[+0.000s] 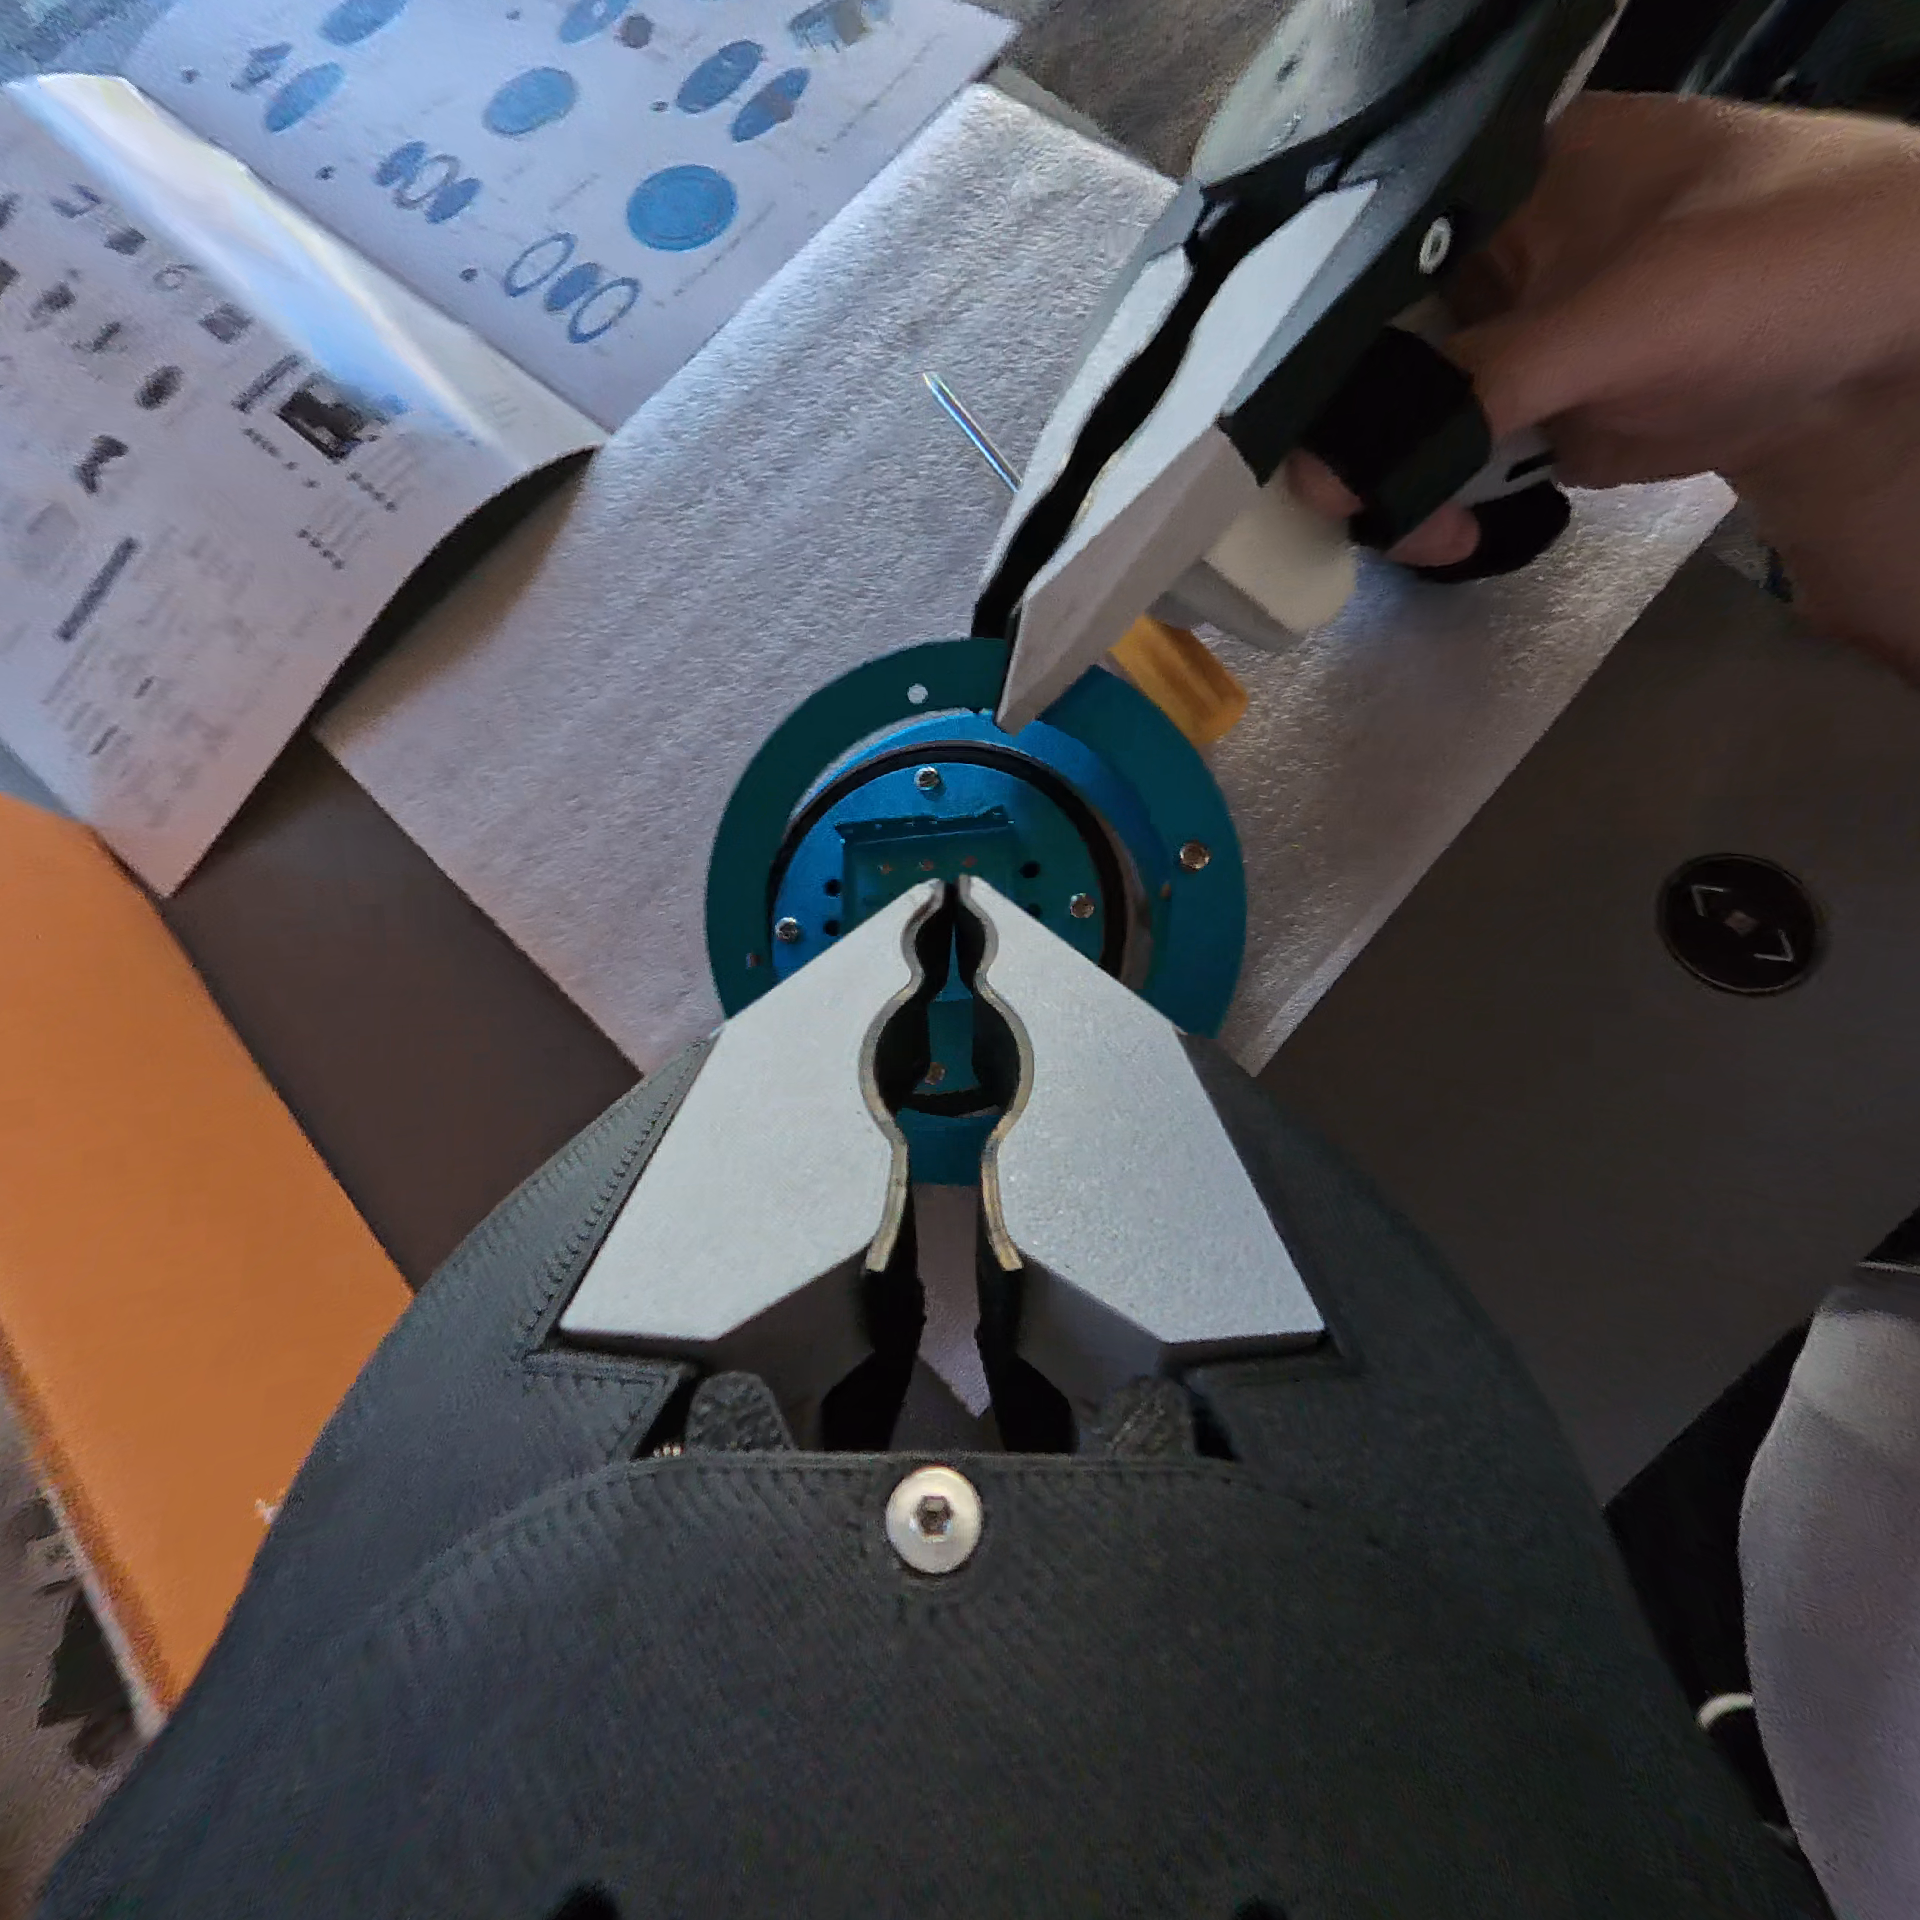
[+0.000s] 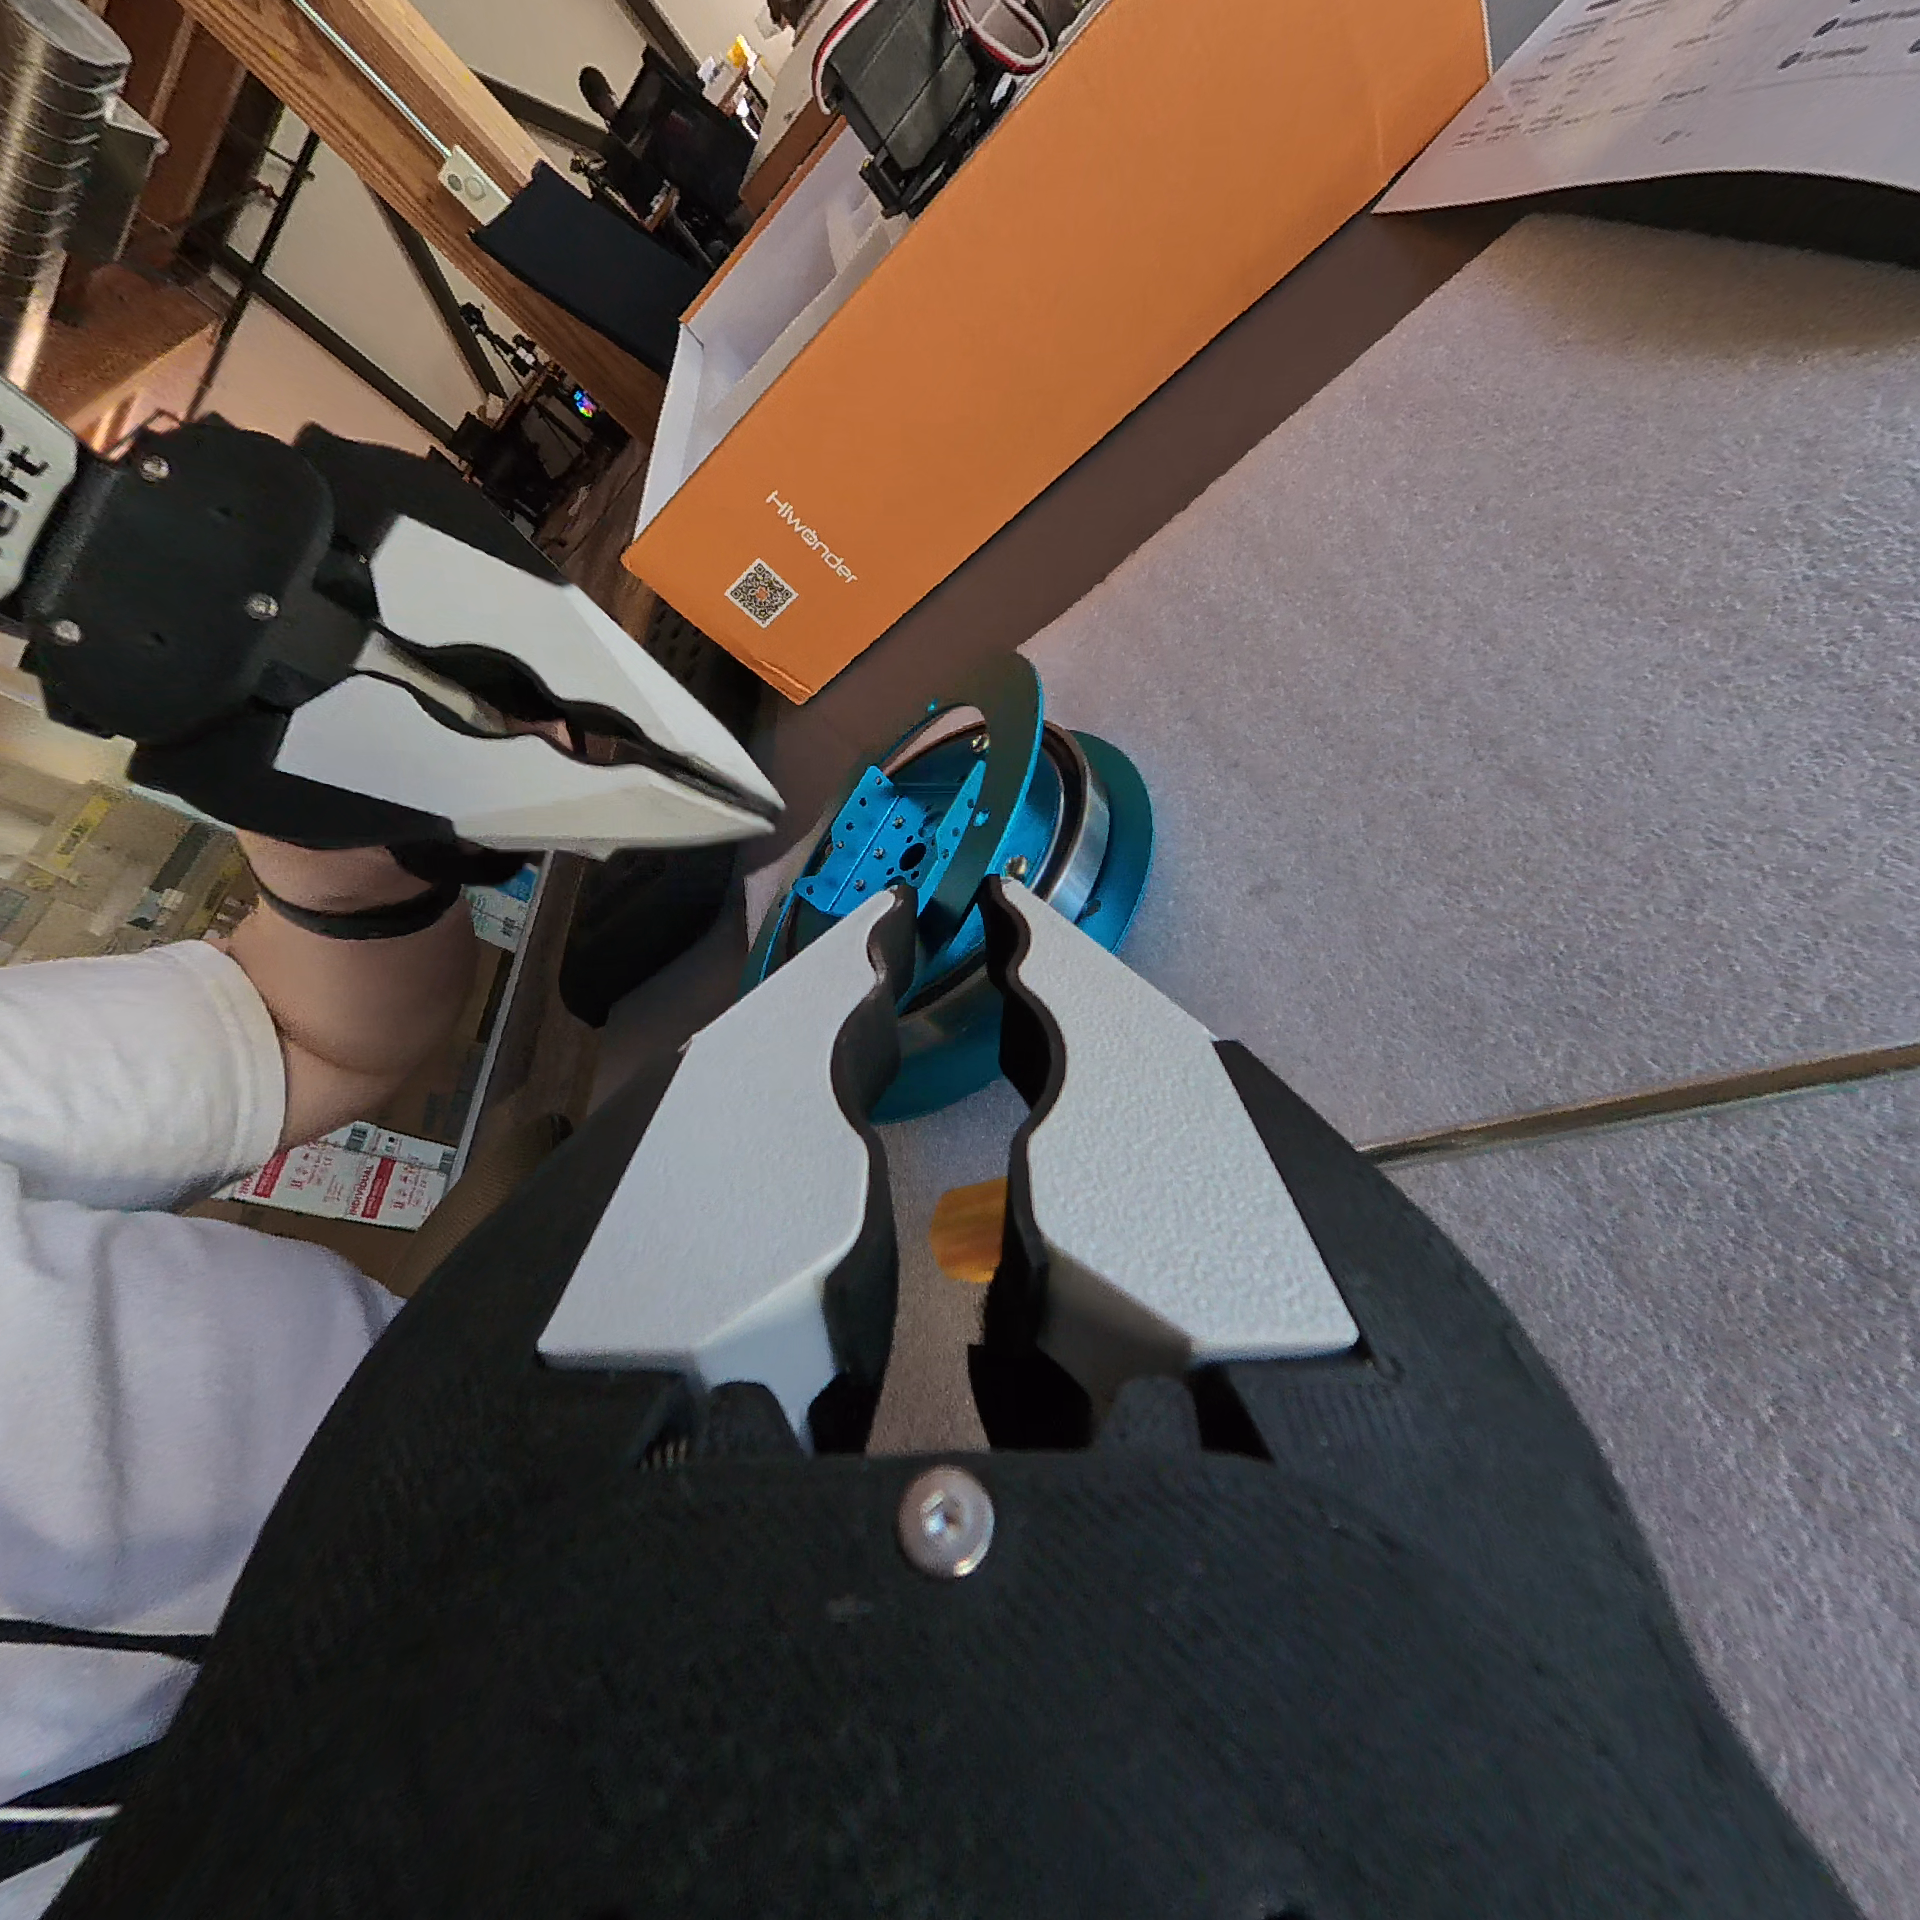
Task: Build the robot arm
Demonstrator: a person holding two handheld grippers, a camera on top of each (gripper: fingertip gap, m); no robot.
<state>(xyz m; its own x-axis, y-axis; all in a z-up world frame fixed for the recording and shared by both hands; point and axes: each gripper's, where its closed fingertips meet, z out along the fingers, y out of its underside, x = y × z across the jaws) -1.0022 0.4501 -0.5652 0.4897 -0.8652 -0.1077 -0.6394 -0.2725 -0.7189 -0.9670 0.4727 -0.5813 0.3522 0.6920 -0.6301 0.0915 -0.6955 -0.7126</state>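
Note:
A blue round metal assembly (image 1: 1081,831) with a blue bracket (image 2: 883,842) at its centre lies on a white foam mat (image 1: 727,540). A thin teal ring plate (image 2: 1023,748) sits around it, tilted up on one side. My right gripper (image 2: 943,899) has its jaws closed on the rim of this ring plate; in the left wrist view it (image 1: 1013,717) comes in from the upper right to the ring's far edge. My left gripper (image 1: 951,888) is shut and empty, with its tips just above the assembly's centre; it also shows in the right wrist view (image 2: 774,821).
An orange box (image 2: 1039,343) stands left of the mat, and printed instruction sheets (image 1: 343,312) lie at the back. A thin metal pin (image 1: 971,426) and a ridged yellow piece (image 1: 1179,675) lie on the mat. A black round disc (image 1: 1740,925) sits in the grey table (image 1: 1558,1143). My right tips are roughly 6 cm from the ridged yellow piece (image 1: 1179,675).

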